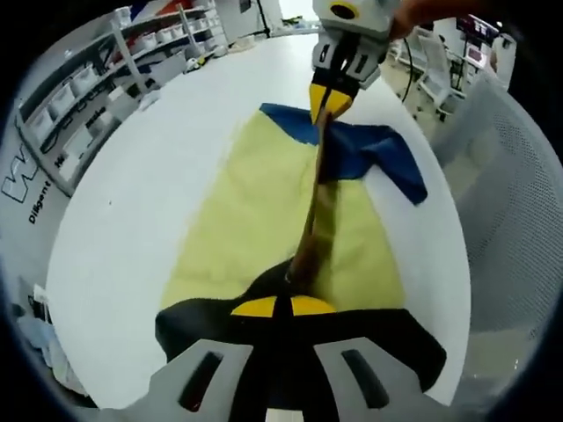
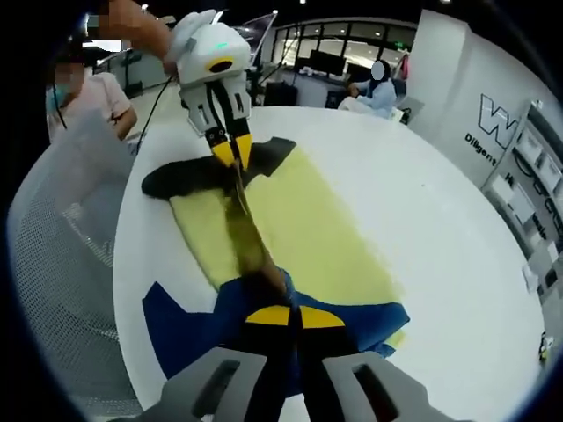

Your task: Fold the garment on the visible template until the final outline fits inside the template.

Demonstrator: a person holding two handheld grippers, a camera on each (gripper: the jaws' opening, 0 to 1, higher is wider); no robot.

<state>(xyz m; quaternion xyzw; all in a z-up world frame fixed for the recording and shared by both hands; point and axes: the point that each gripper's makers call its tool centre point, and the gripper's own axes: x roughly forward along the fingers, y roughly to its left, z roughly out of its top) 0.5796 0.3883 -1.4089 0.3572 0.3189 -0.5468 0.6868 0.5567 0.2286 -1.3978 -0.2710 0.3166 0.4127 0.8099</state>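
a workshop with shelving of bins at the upper left of the left gripper view and people seated at the top of the right gripper view surrounds the round white surface (image 1: pixel 167 176) i'm working over. on it lies the garment (image 1: pixel 264 229), a pale yellow body with a dark blue end and a black end, spread roughly centre frame in both views; i can't make out a separate template outline under it. my left tongs (image 1: pixel 274 308) are closed on the black end at the bottom centre of the left gripper view, and my right tongs (image 2: pixel 290 318) are closed on the blue end at the bottom centre of the right gripper view, so each pair appears opposite the other, the left one at the upper left of the right gripper view (image 2: pixel 236 151). between them a narrow ridge of cloth is pulled taut and lifted off the surface, running lengthwise down the middle. i judge this to be a lengthwise fold in progress: to do it well i'd keep even tension at both ends, carry the ridge sideways together at the same height, and lay it down so the edges line up without dragging the yellow body. both hands sit low, tongs angled down toward each other across the garment.
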